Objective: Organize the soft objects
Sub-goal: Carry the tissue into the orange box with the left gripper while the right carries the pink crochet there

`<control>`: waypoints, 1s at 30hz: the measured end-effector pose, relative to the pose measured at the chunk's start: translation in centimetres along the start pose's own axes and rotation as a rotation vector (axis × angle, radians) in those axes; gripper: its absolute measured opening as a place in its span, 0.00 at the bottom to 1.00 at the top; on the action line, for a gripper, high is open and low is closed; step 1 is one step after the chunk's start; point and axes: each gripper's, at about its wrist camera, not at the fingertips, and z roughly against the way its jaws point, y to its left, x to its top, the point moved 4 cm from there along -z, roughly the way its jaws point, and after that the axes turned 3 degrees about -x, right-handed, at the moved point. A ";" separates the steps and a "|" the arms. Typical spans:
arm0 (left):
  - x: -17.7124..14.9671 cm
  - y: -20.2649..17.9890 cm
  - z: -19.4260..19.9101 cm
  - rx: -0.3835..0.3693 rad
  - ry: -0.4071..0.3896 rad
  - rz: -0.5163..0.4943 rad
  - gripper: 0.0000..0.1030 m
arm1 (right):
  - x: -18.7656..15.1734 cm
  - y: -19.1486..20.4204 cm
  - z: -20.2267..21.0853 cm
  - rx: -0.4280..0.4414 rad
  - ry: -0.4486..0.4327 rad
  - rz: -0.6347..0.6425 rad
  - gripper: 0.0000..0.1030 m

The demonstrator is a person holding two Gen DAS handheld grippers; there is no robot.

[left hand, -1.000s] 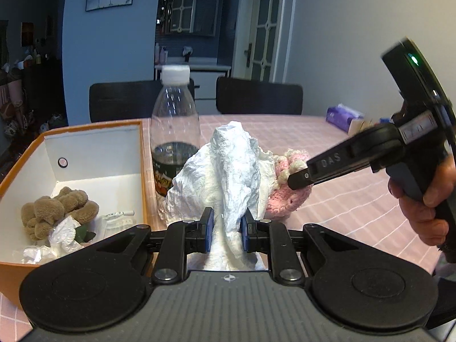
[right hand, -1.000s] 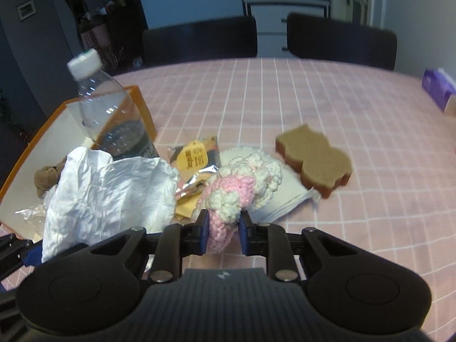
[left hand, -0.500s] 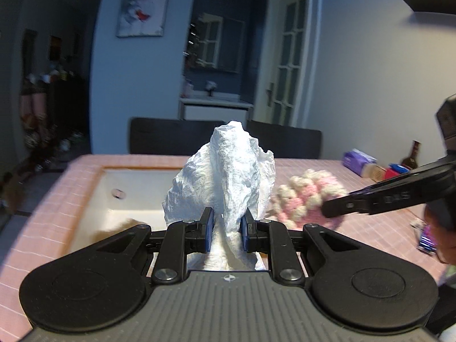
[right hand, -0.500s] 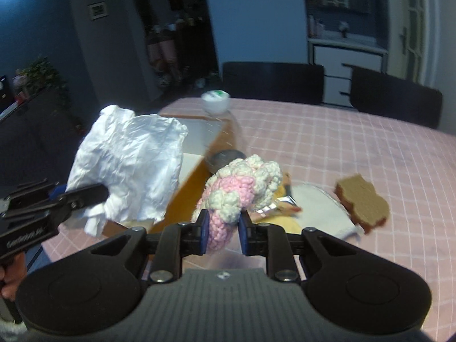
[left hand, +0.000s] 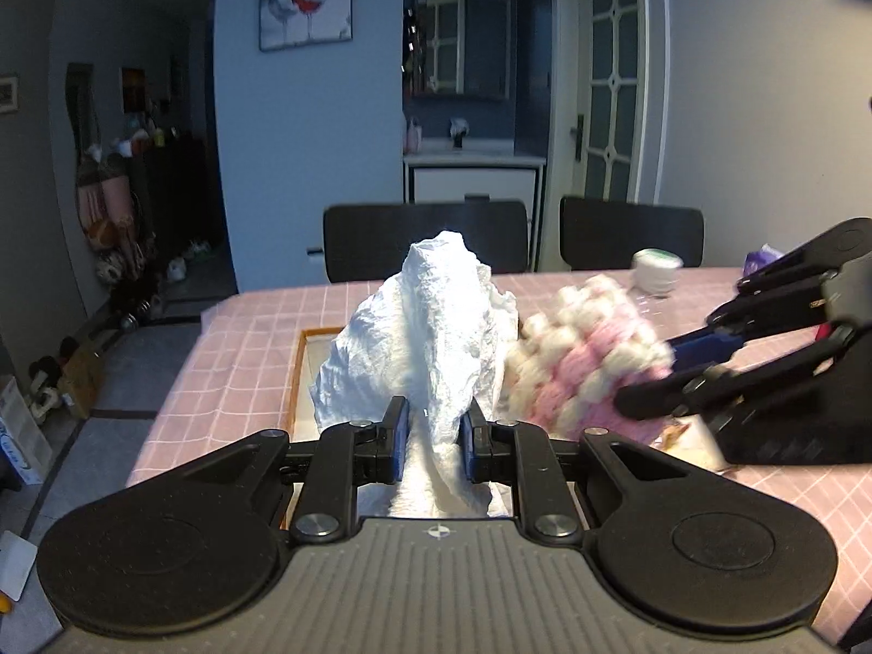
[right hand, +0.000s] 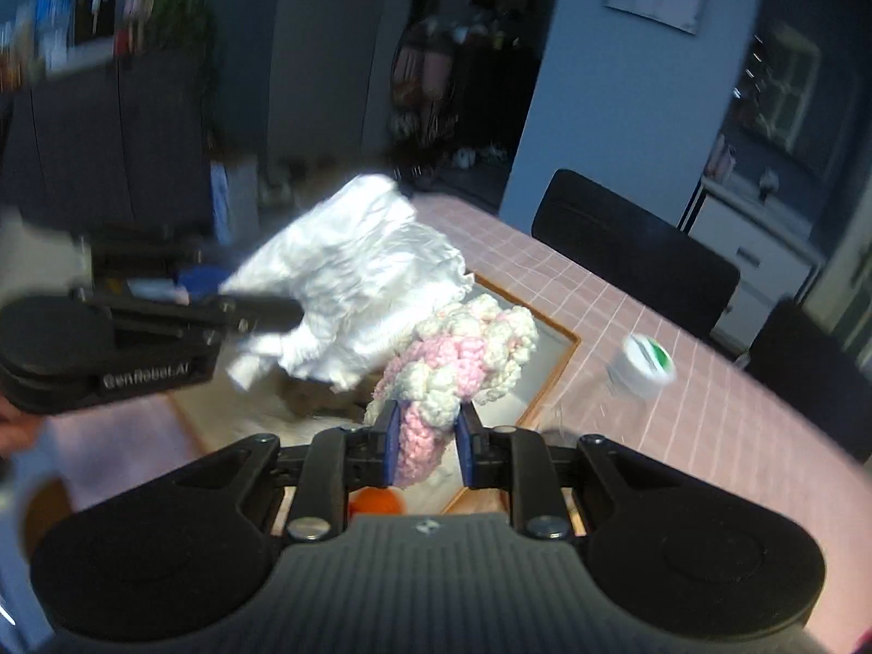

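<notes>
My left gripper point(left hand: 433, 438) is shut on a crumpled white cloth point(left hand: 430, 338) and holds it above the orange-rimmed white box point(left hand: 301, 376). My right gripper point(right hand: 425, 438) is shut on a pink and cream crocheted piece point(right hand: 463, 359), held over the same box point(right hand: 556, 365). In the left wrist view the crocheted piece point(left hand: 588, 365) hangs just right of the cloth, with the right gripper point(left hand: 654, 381) behind it. In the right wrist view the cloth point(right hand: 354, 283) and left gripper point(right hand: 272, 308) are on the left. The box's contents are mostly hidden.
A clear bottle with a white cap point(right hand: 646, 365) stands on the pink checked tablecloth point(right hand: 708, 436) right of the box; it also shows in the left wrist view point(left hand: 656, 270). Two dark chairs point(left hand: 425, 234) stand at the far table edge. A small orange thing point(right hand: 376, 501) lies below my right gripper.
Both grippers have lifted their loads off the table and swung left over the box. The right gripper has turned left, so the sponge and packets are out of its view.
</notes>
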 end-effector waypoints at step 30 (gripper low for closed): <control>0.3 5.3 -10.1 0.090 0.225 -0.065 0.47 | 3.3 0.9 -13.9 -0.092 0.224 0.027 0.36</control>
